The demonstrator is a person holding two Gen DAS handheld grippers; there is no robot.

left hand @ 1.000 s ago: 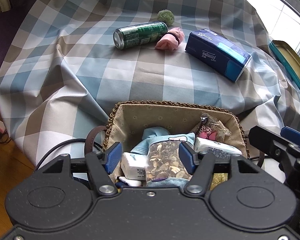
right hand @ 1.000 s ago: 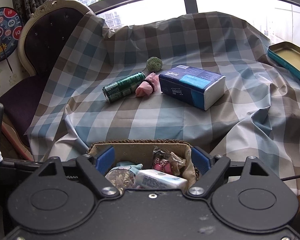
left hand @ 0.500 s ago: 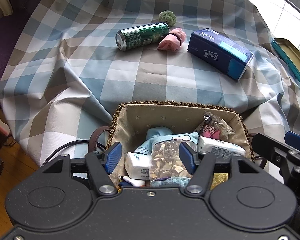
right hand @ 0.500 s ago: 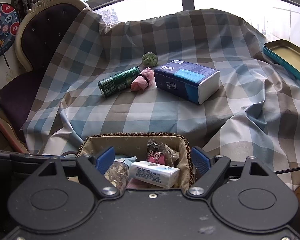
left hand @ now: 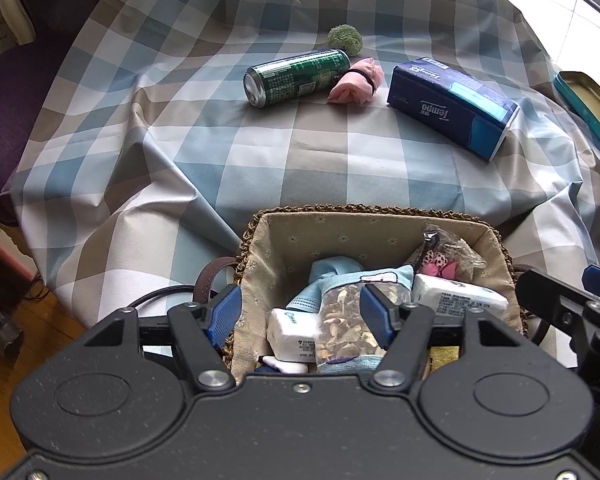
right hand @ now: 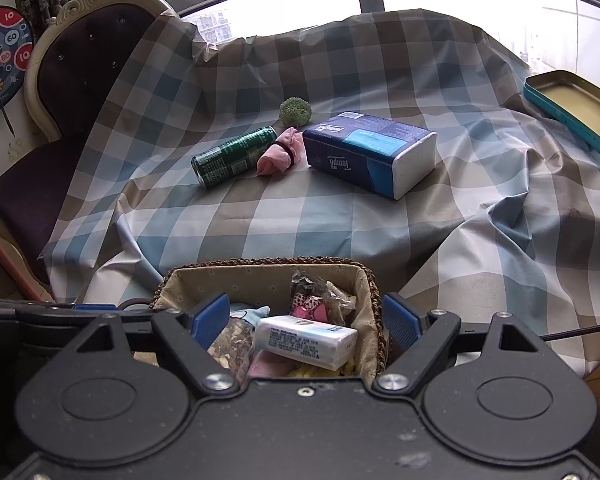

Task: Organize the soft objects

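Observation:
A lined wicker basket [left hand: 260,232] [right hand: 364,276] sits at the near edge of the checked cloth, holding small tissue packs, a snack bag, a blue mask and a bag of pink hair clips. Farther back lie a rolled pink cloth [left hand: 356,82] [right hand: 280,152], a blue Tempo tissue pack [left hand: 452,106] [right hand: 370,152] and a green pompom [left hand: 345,39] [right hand: 295,111]. My left gripper [left hand: 300,312] is open, its fingers straddling the basket's left wall. My right gripper [right hand: 306,322] is open, straddling the basket's right wall.
A green drink can [left hand: 296,76] [right hand: 234,156] lies on its side beside the pink cloth. A teal tin lid [left hand: 592,108] [right hand: 576,108] rests at the far right. A dark padded chair [right hand: 88,64] stands at the left. Wood floor [left hand: 0,360] lies below.
Both grippers have pulled back and risen a little; the basket and far objects sit lower and smaller in view. Both jaws stay open and nothing was picked up.

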